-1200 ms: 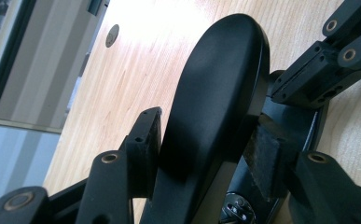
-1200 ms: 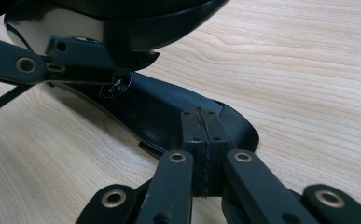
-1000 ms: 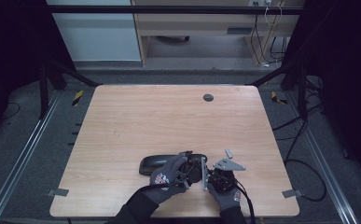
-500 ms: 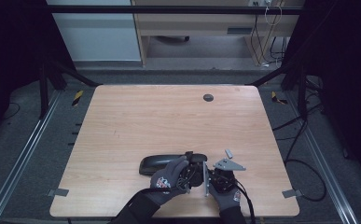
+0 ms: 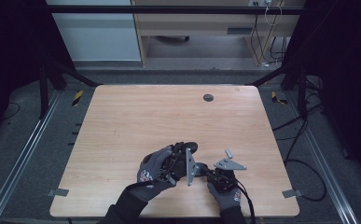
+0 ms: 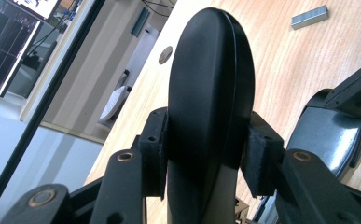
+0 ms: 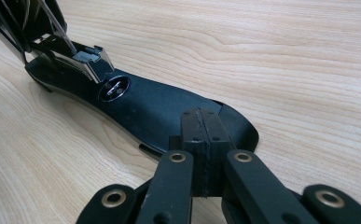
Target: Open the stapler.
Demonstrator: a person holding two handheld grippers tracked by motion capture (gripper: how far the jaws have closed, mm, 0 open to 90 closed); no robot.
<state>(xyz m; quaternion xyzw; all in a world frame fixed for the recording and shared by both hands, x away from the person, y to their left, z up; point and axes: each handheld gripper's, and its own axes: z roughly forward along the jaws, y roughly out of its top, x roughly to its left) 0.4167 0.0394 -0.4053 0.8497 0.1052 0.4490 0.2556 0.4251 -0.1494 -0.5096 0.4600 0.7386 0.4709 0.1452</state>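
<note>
In the left gripper view, the left gripper [image 6: 208, 154] has its two black jaws pressed against either side of a rounded black stapler top [image 6: 211, 88], which stands upright between them and rises through the middle of the frame. The jaws hold it at its lower part, one pad on each flank.

In the right gripper view, the right gripper [image 7: 201, 140] has its pads drawn together until they meet, with their tips resting on the near end of the flat black stapler base [image 7: 155, 109]. Whether a thin edge of the base is pinched between the pads cannot be told. The base lies on the wood and runs toward the upper left of the frame, where a round metal anvil [image 7: 114, 88] sits in it. Just beyond that, a shiny metal staple channel [image 7: 87, 63] tilts up from the base; whether any staples lie in it cannot be seen.

Outward from the jaws in the left gripper view, the glossy end of the base shows at the right edge with the other gripper's black linkage above it. A grey strip of staples [image 6: 310, 16] lies alone on the wood at the upper right.

In the high view, both gloved hands sit close together near the lower edge of the wooden table [image 5: 136, 116]. The left hand [image 5: 156, 169] and right hand [image 5: 225, 191] have the opened stapler between them. A small dark round disc [image 5: 208, 97] lies well apart, near the table's far edge.
</note>
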